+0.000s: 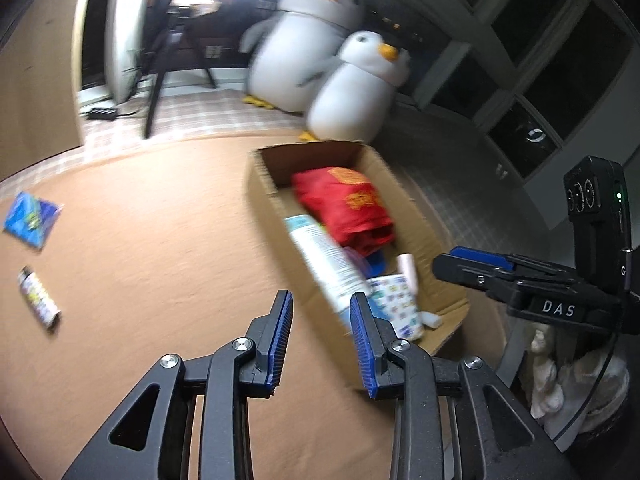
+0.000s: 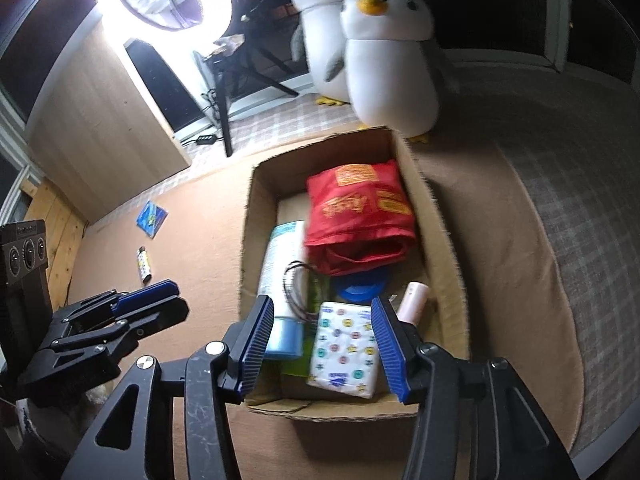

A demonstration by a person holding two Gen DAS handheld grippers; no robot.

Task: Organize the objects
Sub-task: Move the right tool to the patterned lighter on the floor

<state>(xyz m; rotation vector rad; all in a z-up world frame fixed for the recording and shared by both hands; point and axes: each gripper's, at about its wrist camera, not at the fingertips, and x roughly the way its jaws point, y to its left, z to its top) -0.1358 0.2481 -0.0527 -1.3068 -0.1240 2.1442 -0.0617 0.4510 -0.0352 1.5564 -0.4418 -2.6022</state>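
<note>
- Cardboard box (image 2: 256,216), one, sits on the tan mat (image 1: 160,240), holding one red bag (image 2: 360,216), one tube (image 2: 280,280) and one tissue pack (image 2: 346,352).
- Left on the mat: one blue packet (image 1: 32,218), one lighter (image 1: 38,298).
- Two penguin plushies (image 2: 388,64) stand beyond.
- Left tongs (image 1: 320,340) and right tongs (image 2: 320,340): both spread, pinching nothing.

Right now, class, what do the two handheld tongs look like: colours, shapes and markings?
Both the left tongs and the right tongs are black, angular linkage frames with silver pivot screws and ribbed blue pads on two flat fingers. The right tongs carry white "DAS" lettering and a black camera block with a green light.
</note>
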